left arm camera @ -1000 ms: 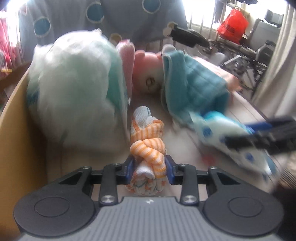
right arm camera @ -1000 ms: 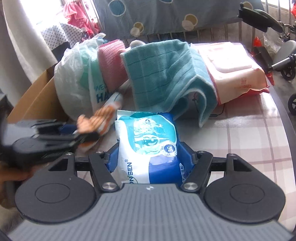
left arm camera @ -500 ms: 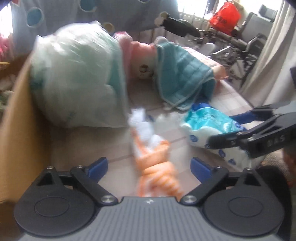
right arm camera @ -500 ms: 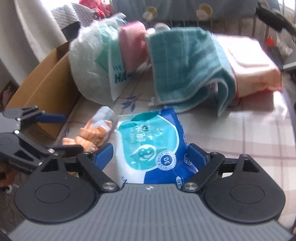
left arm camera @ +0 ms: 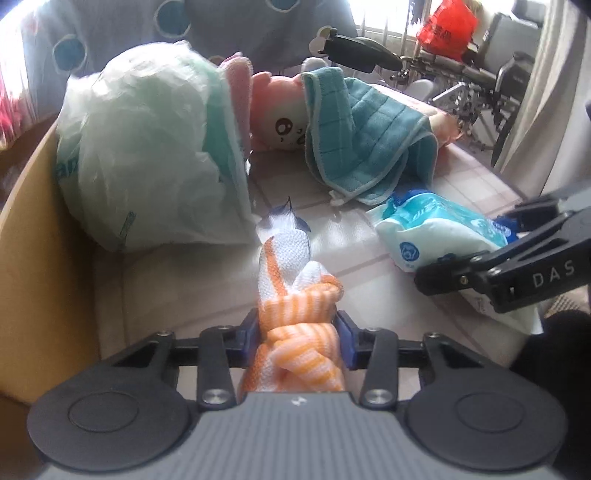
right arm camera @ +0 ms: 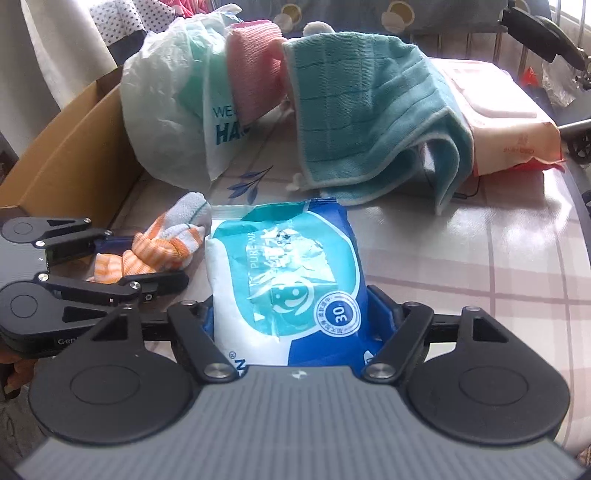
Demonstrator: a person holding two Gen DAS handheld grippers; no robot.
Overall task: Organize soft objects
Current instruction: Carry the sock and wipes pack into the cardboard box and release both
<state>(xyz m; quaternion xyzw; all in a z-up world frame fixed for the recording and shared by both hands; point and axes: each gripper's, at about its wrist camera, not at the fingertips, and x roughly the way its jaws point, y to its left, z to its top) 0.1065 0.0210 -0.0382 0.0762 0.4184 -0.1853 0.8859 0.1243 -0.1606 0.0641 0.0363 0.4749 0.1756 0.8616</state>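
Observation:
My left gripper (left arm camera: 298,334) is shut on a knotted orange-and-white striped cloth (left arm camera: 295,317), low over the table; this cloth also shows in the right wrist view (right arm camera: 162,247). My right gripper (right arm camera: 301,317) is shut on a blue-and-white wet wipes pack (right arm camera: 284,280), which lies to the right of the cloth (left arm camera: 439,229). Behind them lie a white plastic bag (left arm camera: 147,155), a pink plush toy (left arm camera: 277,125) and a teal towel (left arm camera: 365,140) draped over it.
A cardboard box wall (left arm camera: 33,236) stands along the left. A pink wipes package (right arm camera: 506,122) lies at the back right under the towel's edge. The table (right arm camera: 480,258) has a checked cloth. A wheelchair and red bag (left arm camera: 447,26) stand beyond the table.
My left gripper was open around the striped cloth half a second ago and has shut on it again. My right gripper, then wider around the wipes pack, has closed on it.

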